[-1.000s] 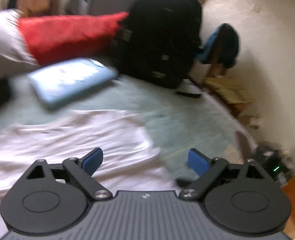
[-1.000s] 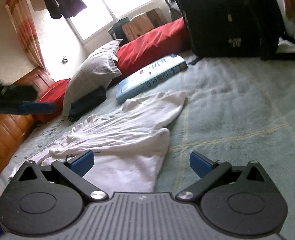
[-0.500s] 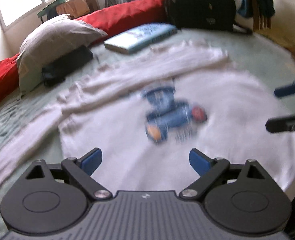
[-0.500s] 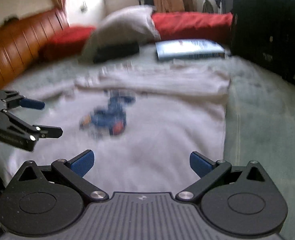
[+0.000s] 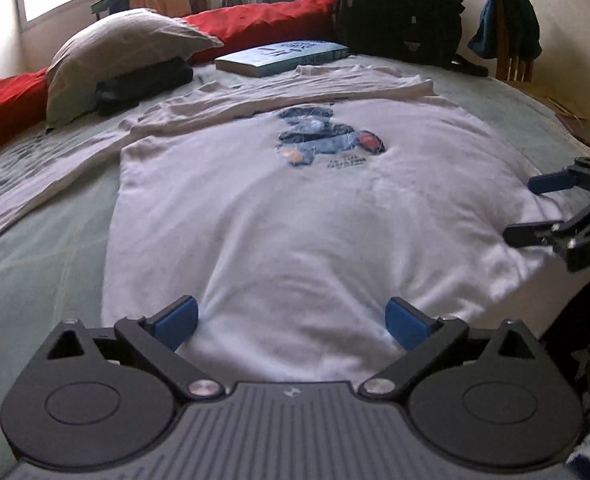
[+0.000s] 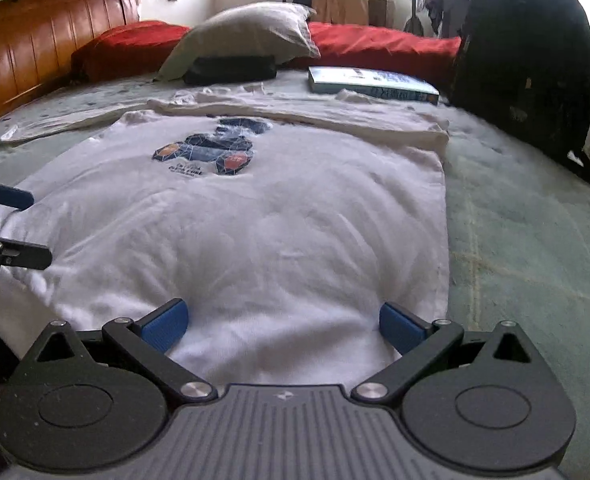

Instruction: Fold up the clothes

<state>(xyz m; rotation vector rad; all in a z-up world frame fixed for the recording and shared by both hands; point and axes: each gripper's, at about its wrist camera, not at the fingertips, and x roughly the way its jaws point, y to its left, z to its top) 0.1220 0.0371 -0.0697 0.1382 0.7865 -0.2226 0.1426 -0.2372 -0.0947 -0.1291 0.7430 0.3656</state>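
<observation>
A white long-sleeved shirt [image 5: 295, 208] [image 6: 255, 232] lies spread face up on the green bedspread [image 5: 43, 280], its blue graphic [image 5: 327, 140] [image 6: 211, 152] toward the far end. One sleeve [image 6: 55, 124] trails to the left; the other lies across the shirt's top. My left gripper [image 5: 291, 320] hovers open over the near hem with nothing between its fingers. My right gripper [image 6: 283, 322] is open over the same hem, further right. Each shows at the edge of the other's view: the right gripper [image 5: 525, 210], the left gripper [image 6: 27, 226].
Beyond the shirt lie a blue book [image 5: 283, 56], a grey pillow [image 5: 127, 48] on a black pouch [image 5: 143, 84], and red bolsters [image 6: 375, 46]. A black backpack [image 6: 523, 60] stands at the far right. A wooden headboard [image 6: 35, 40] is at the left, a chair with clothes [image 5: 507, 32] beside the bed.
Both views swung from the backpack and the bed's far side to square over the shirt, which now lies flat with its graphic showing. Both grippers have stayed open.
</observation>
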